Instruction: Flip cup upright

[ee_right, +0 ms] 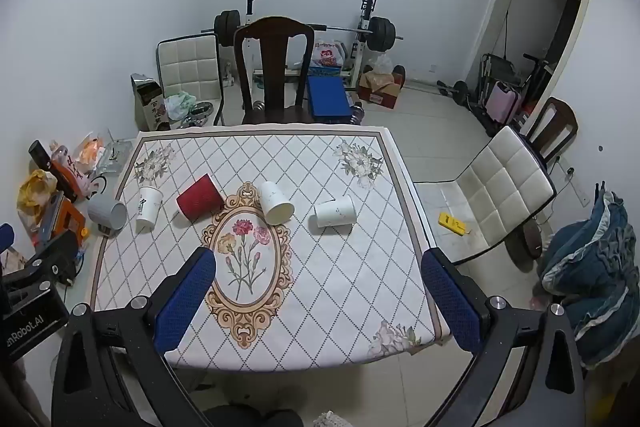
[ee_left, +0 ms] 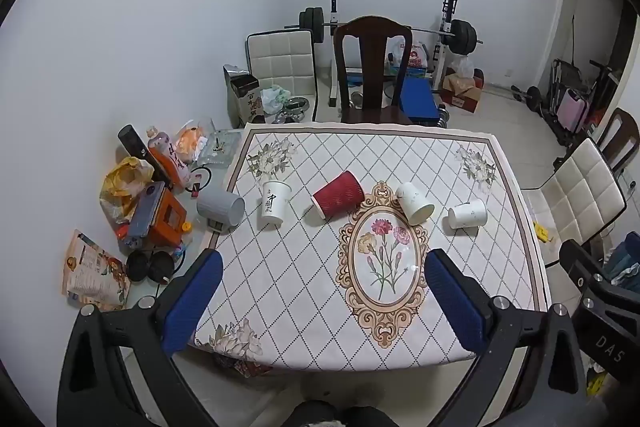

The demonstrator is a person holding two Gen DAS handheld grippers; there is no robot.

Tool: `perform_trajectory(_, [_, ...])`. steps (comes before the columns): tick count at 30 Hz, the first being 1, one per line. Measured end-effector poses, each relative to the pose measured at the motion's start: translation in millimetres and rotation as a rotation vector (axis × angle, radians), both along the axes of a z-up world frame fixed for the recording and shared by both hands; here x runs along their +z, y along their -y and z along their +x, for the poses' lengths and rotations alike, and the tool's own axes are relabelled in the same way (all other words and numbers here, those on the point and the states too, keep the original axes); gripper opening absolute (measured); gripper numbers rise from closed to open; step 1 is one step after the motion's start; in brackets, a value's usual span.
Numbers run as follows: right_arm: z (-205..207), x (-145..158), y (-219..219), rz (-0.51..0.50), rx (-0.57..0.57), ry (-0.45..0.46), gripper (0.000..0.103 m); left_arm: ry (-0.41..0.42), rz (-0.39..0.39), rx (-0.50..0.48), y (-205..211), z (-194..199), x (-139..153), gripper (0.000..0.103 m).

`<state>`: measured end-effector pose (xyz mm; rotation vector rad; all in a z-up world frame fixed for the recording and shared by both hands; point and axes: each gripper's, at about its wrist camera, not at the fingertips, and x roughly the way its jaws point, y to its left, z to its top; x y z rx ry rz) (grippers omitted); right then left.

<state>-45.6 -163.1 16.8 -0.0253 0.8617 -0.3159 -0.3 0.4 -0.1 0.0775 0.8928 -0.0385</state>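
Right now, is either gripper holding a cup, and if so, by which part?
Nothing is held. The left gripper and right gripper both hang open above the near edge of the table, well short of the red cup and other cups.

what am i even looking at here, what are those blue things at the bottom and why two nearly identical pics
Those blue things are the padded fingers of two hand-held grippers; a person carries one in each hand. Each gripper has a wide-angle camera looking along its fingers, so you get two pictures: one from the left gripper, one from the right gripper. Both are open and hold nothing. Ahead is a table with a floral cloth. On it, in a row: a grey mug, a white printed cup, a red cup and two white cups. All appear tipped over.
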Motion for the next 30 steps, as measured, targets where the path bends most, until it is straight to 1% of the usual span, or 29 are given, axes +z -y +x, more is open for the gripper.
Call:
perform_trajectory(7, [-0.6,2.7,0.2,0.019,0.006,0.007,0.103,-0.012,0.019,-0.003,1.5,2.3,-2.5,0.103])
perform_trajectory(16, [-3.3,5.3,-2.2,0.016,0.0,0.005,0.103,-0.011,0.009,-0.004,-0.3,2.0,1.5,0.103])
perform_trajectory(17, [1.5,1.0,-2.4,0.017,-0.002,0.0,0.103,-0.012,0.009,-0.006,-1.0,2.1,1.0,0.103])
perform_trajectory(30, [2.2,2.0,-4.1,0.021,-0.004,-0.001,0.103,-0.01,0.015,-0.007,-1.1,4.3,2.5,0.103])
